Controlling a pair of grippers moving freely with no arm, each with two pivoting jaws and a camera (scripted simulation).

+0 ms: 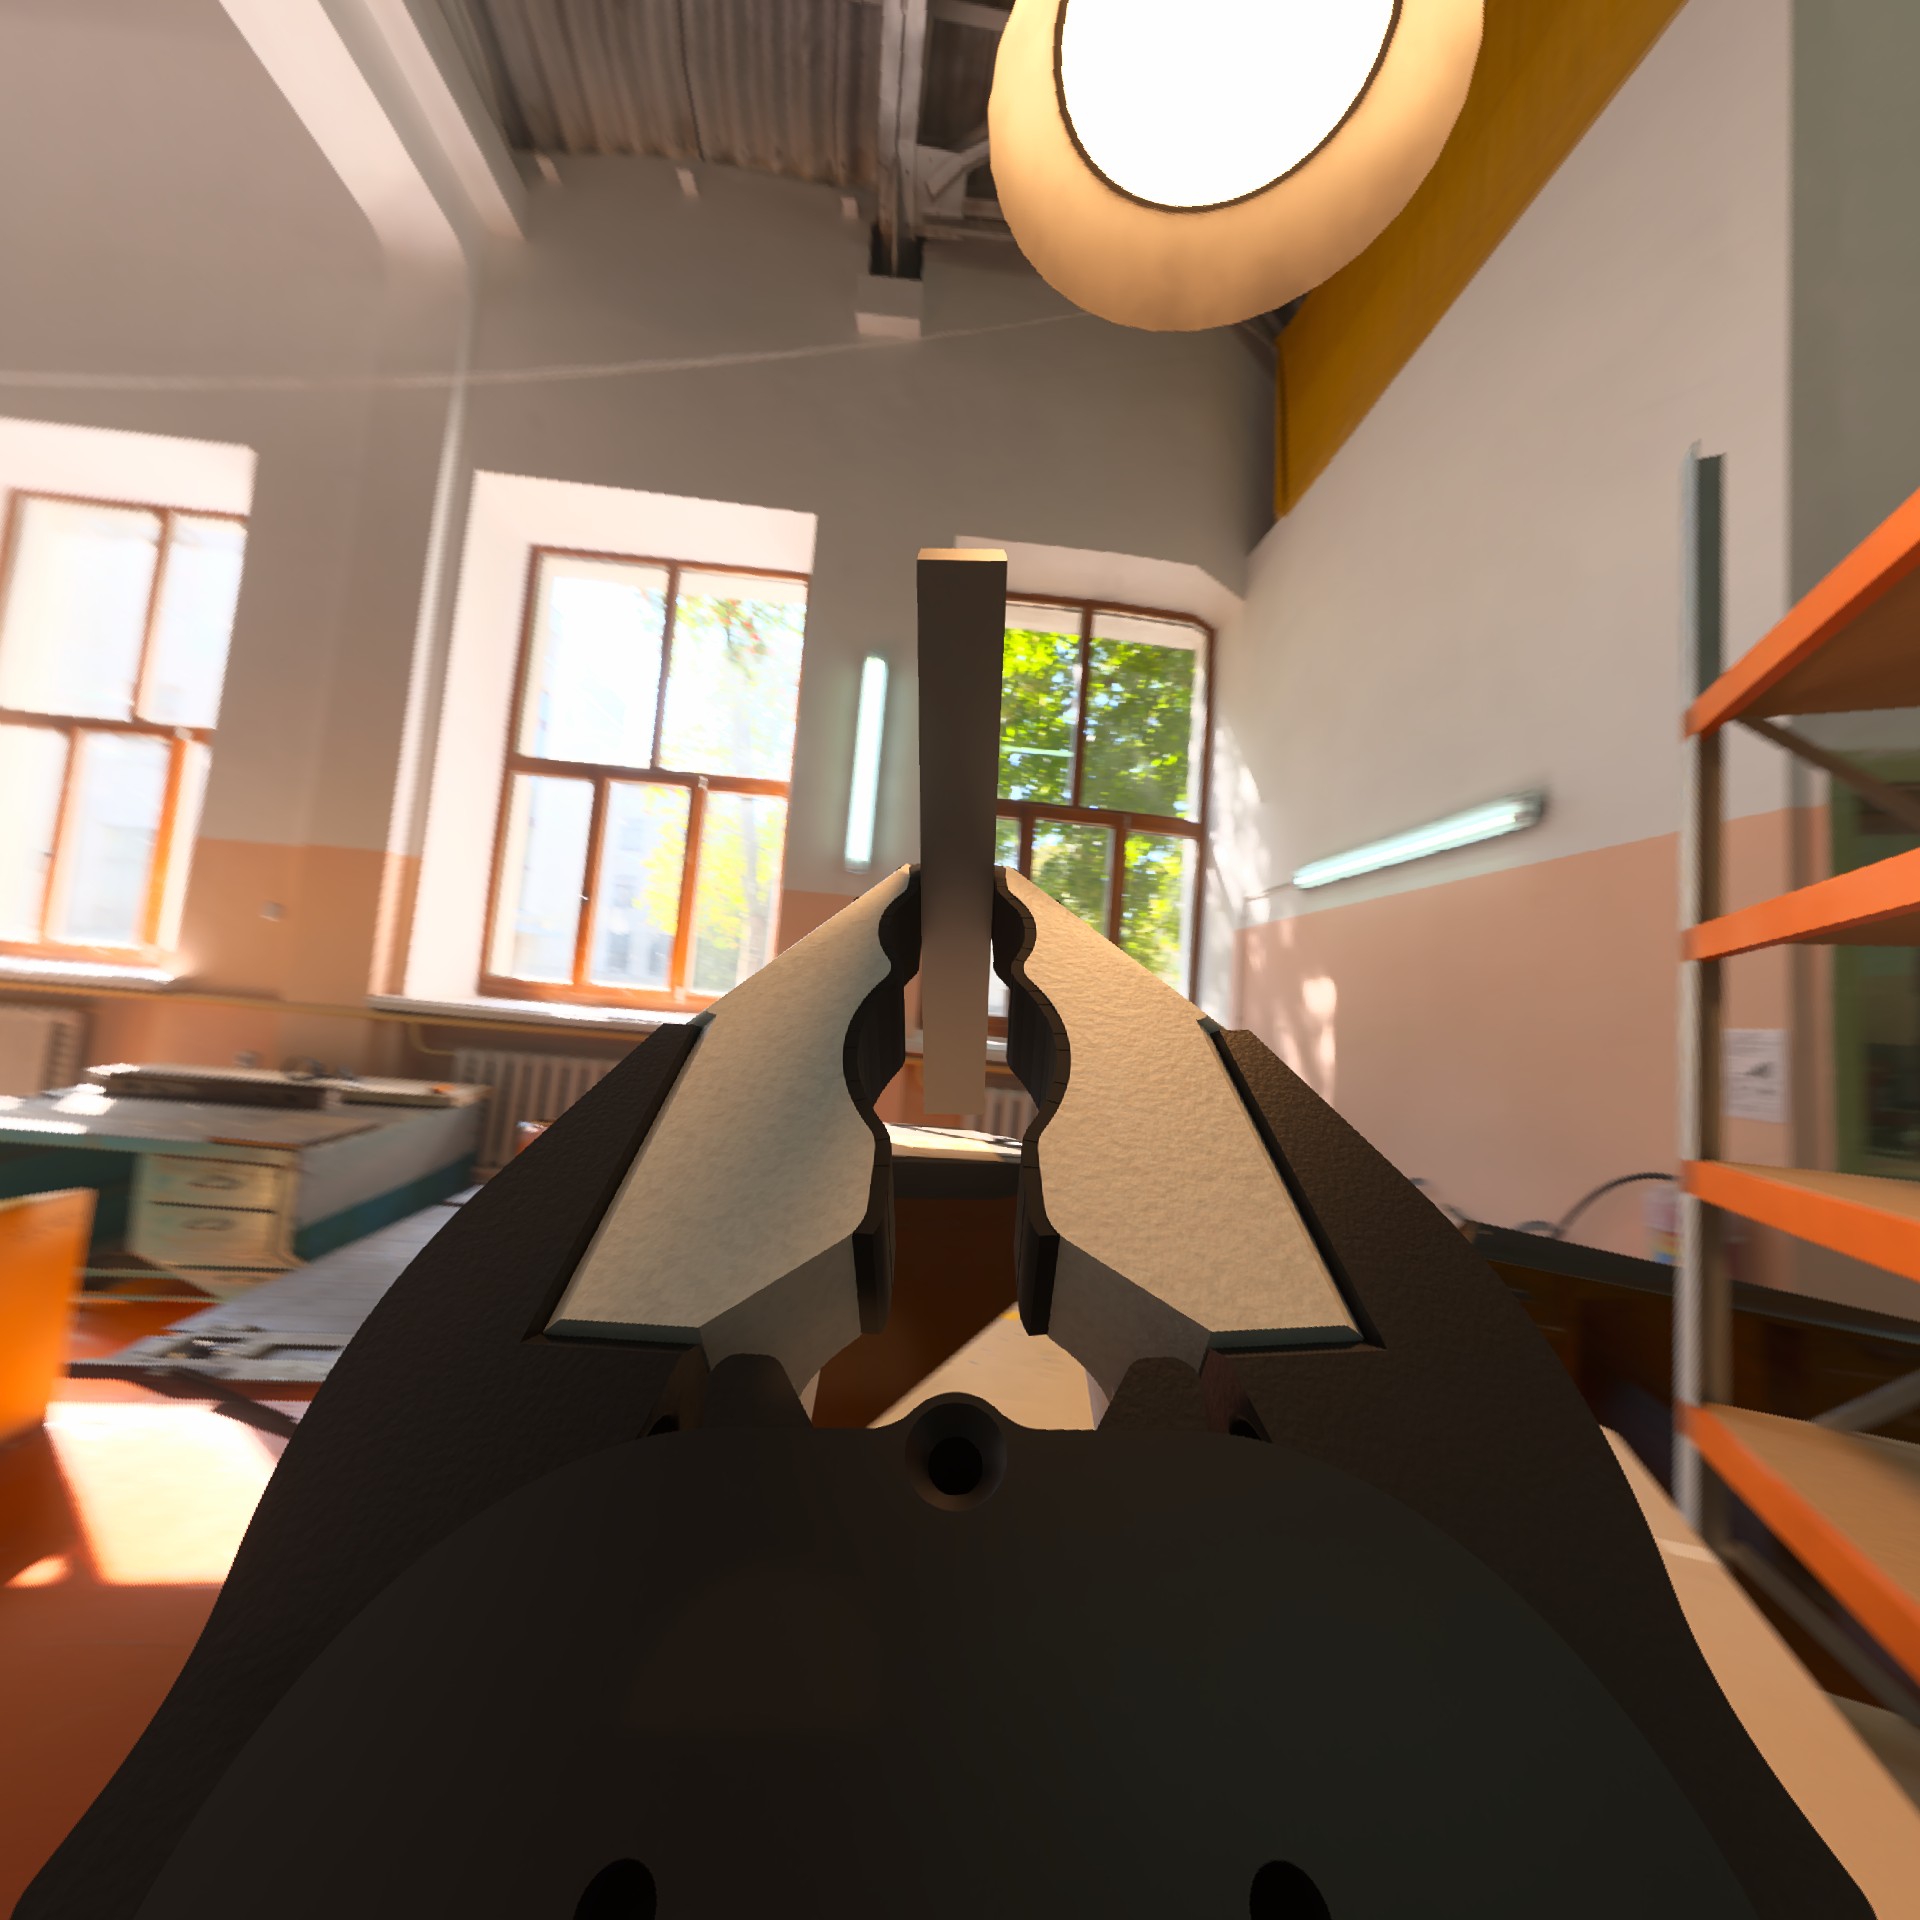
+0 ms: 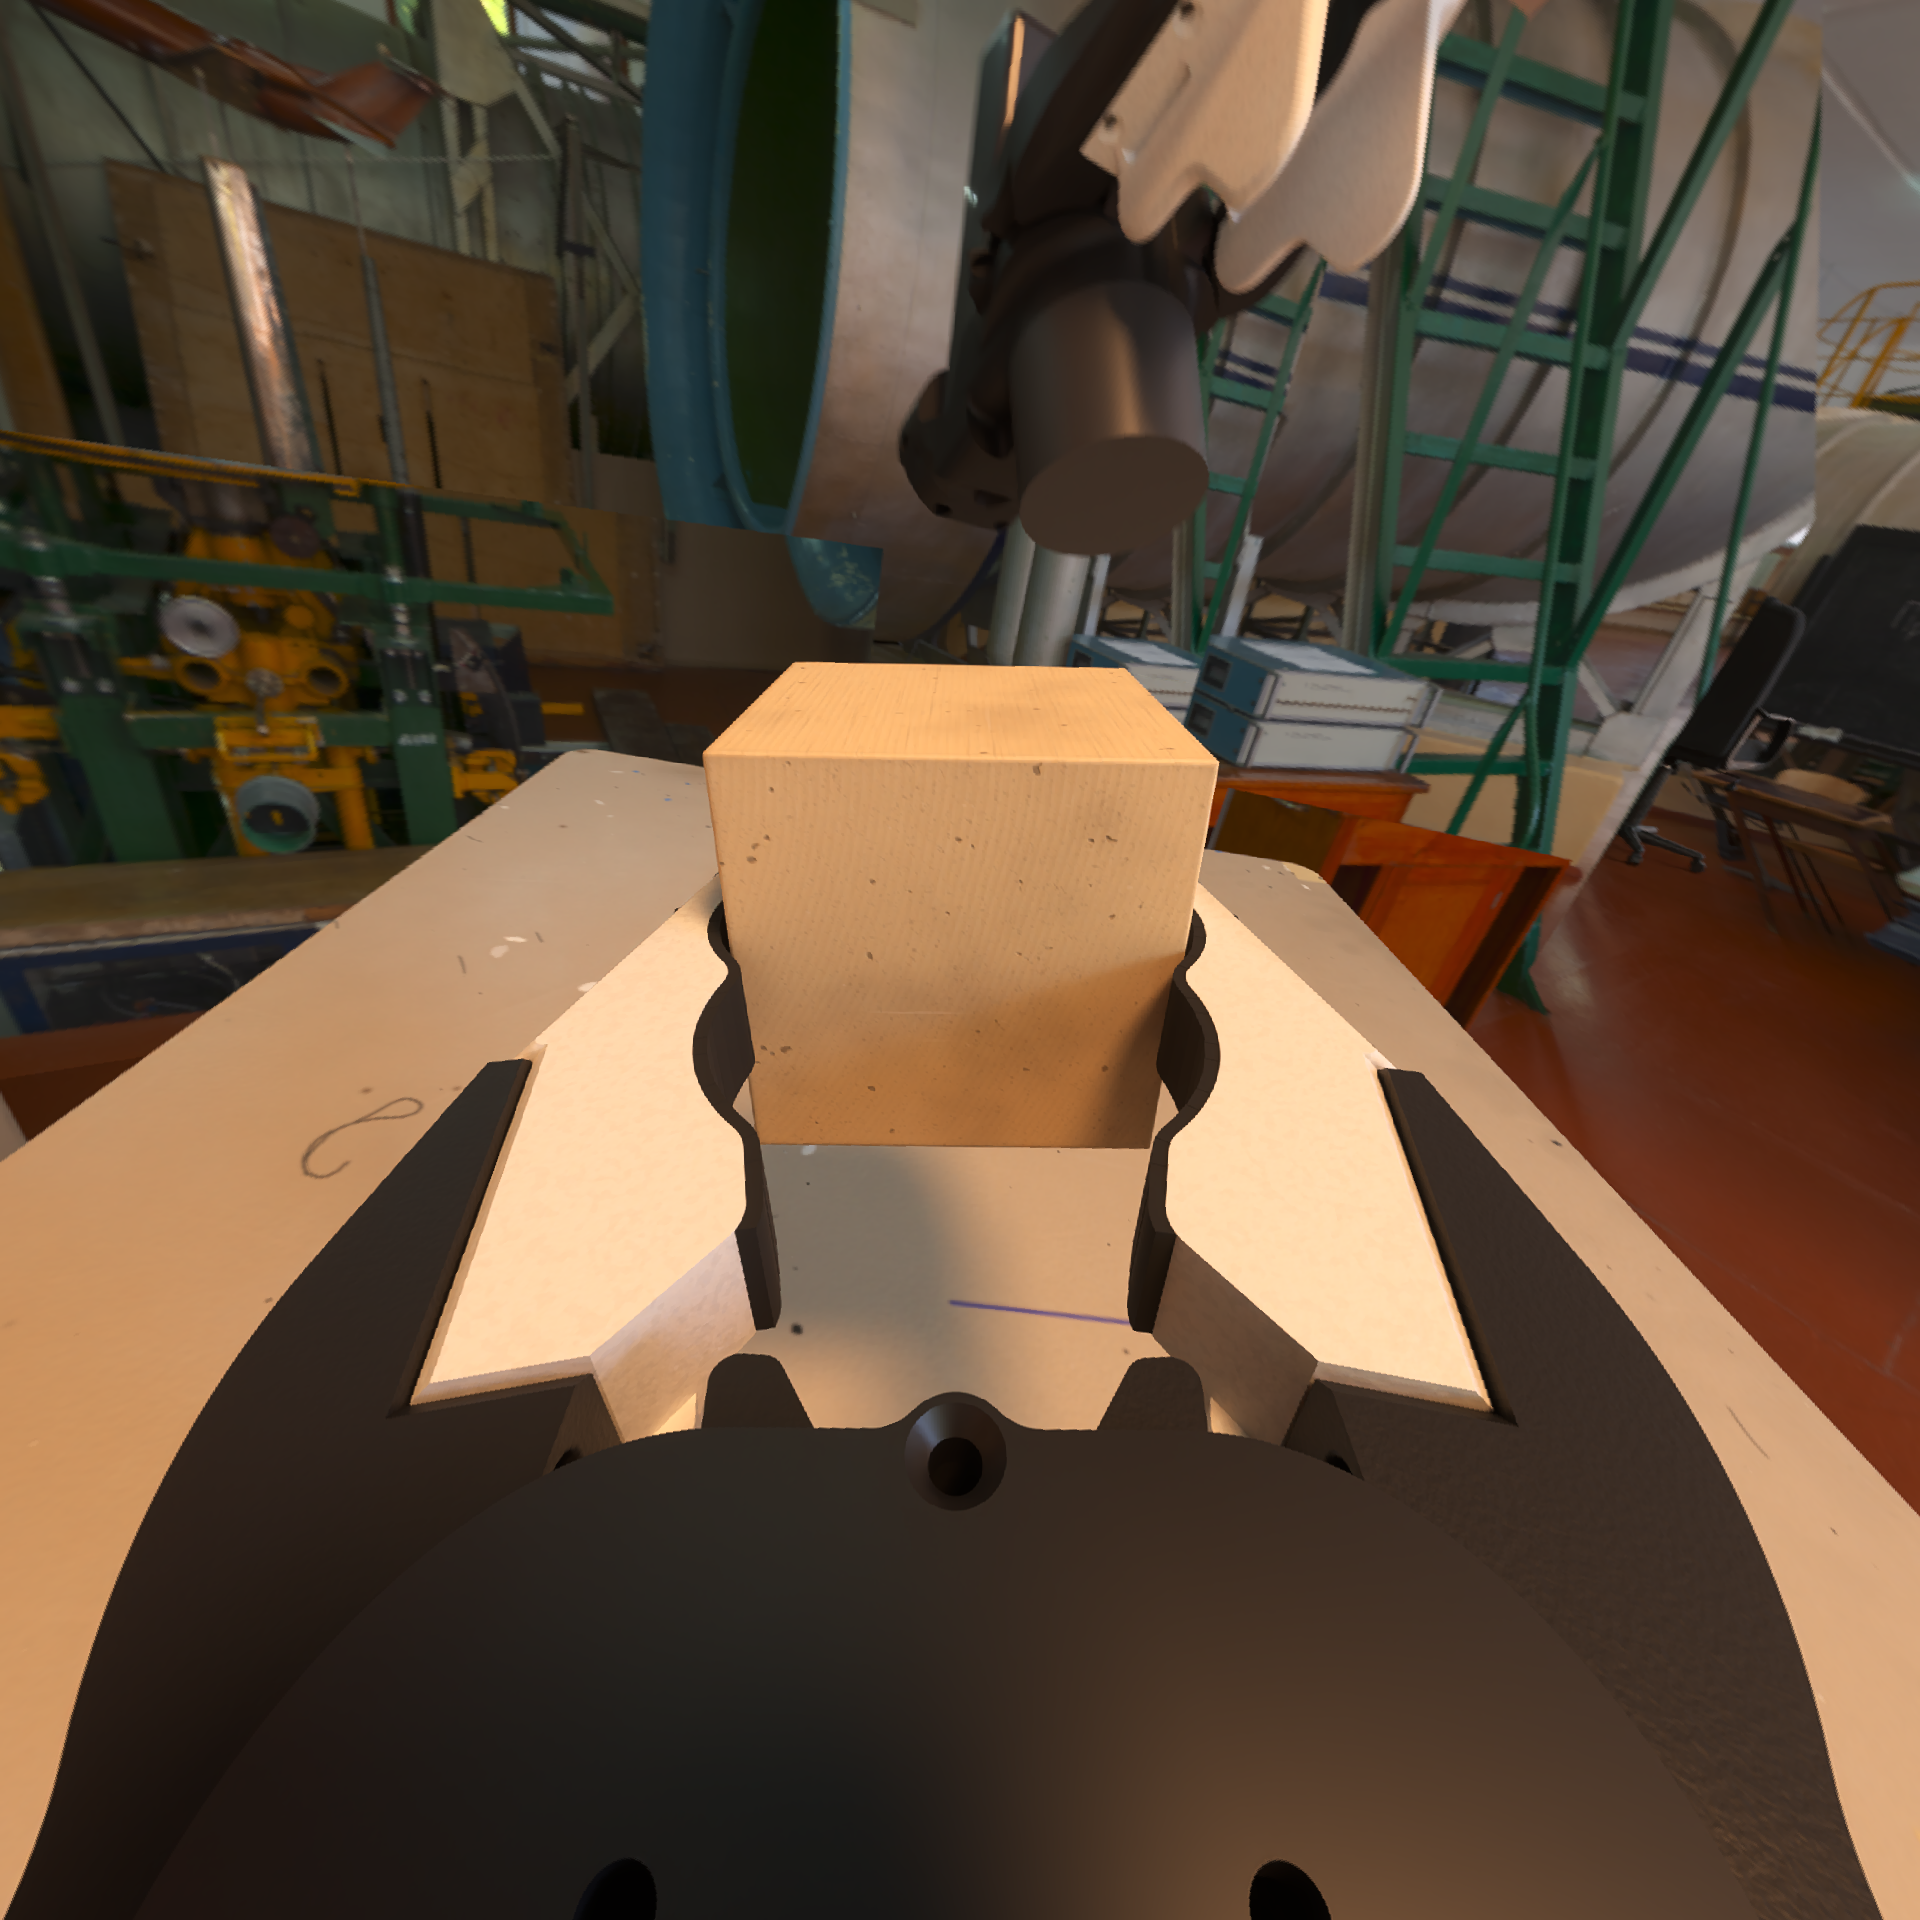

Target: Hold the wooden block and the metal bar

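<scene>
Both grippers loaded.
My left gripper (image 1: pixel 956 894) clamps the upright metal bar (image 1: pixel 958 790); my right gripper (image 2: pixel 958 935) clamps the wooden block (image 2: pixel 956 925) above the table (image 2: pixel 208 1195).

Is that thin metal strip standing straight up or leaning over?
Upright in this view: the metal bar runs vertically, pinched near its lower part by the left gripper, with its top end free above the fingertips.

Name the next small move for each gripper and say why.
Probably none beyond holding steady: the left gripper is shut on the upright metal bar, and the right gripper clamps the wooden block above the table.
</scene>
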